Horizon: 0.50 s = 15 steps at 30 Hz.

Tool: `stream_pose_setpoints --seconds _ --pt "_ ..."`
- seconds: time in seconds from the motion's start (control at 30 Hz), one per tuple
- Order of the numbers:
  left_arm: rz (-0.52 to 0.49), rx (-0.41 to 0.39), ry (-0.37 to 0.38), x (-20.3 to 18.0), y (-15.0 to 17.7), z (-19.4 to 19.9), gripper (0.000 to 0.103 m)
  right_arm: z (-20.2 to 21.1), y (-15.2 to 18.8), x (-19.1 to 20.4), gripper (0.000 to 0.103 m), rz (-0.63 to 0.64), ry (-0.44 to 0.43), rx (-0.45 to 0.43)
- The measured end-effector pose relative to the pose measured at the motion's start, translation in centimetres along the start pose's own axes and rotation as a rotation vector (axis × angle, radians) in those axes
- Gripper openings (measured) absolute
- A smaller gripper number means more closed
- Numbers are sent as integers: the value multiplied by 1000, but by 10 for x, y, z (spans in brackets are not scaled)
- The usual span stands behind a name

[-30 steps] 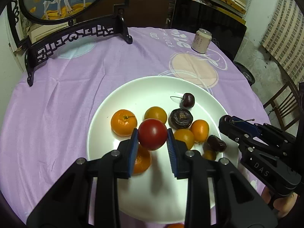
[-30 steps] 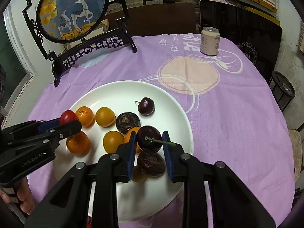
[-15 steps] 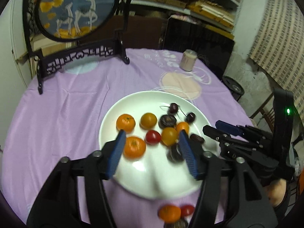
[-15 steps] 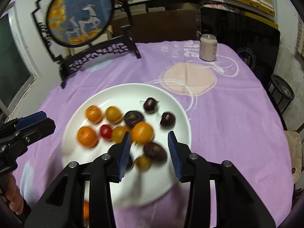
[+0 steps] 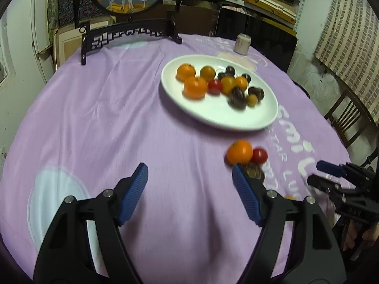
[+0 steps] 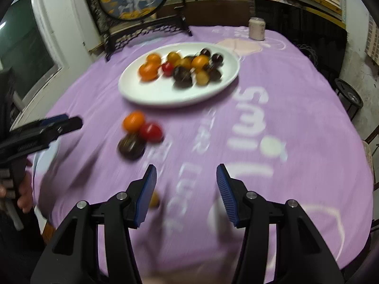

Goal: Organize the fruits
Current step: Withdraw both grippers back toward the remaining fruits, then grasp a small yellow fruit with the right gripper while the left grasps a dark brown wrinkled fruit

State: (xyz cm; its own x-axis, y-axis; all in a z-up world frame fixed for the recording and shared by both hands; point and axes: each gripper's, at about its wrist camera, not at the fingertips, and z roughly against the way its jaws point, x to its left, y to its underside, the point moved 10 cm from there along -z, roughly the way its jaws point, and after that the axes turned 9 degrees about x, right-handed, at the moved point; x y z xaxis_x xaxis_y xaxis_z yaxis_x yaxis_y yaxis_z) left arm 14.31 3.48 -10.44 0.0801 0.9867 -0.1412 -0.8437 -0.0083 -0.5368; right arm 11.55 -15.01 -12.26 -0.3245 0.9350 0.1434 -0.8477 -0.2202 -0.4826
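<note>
A white plate (image 5: 213,116) (image 6: 165,97) holds several orange, red and dark fruits, among them a red tomato (image 5: 215,86) (image 6: 167,68). On the purple cloth in front of it lie an orange (image 5: 239,151) (image 6: 133,121), a second red tomato (image 5: 259,155) (image 6: 151,131) and a dark fruit (image 5: 255,172) (image 6: 131,145). A small yellow fruit (image 6: 154,200) lies nearer the edge. My left gripper (image 5: 189,172) hangs over bare cloth left of these, jaws opening, nothing between them. My right gripper (image 6: 186,172) is back near the front edge, jaws also opening, empty.
A round painted screen on a black carved stand (image 5: 128,33) stands at the back of the table. A pale can (image 5: 242,43) (image 6: 257,28) sits behind the plate. A wooden chair (image 5: 348,116) is at the right. A hand (image 6: 23,196) holds the left gripper.
The left gripper let go of the red tomato and the right of a dark stemmed fruit on the plate. Both pulled back toward the table's near edge with jaws spreading.
</note>
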Motion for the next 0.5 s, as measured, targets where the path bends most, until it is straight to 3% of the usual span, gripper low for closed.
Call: stream_pose_setpoints --seconds 0.17,0.43,0.5 --pt "16 16 23 0 15 2 75 -5 24 26 53 67 -19 32" --pt "-2 26 27 -1 29 5 79 -23 28 37 53 63 -43 51" --pt "-2 39 33 -2 31 2 79 -29 28 40 32 72 -43 62"
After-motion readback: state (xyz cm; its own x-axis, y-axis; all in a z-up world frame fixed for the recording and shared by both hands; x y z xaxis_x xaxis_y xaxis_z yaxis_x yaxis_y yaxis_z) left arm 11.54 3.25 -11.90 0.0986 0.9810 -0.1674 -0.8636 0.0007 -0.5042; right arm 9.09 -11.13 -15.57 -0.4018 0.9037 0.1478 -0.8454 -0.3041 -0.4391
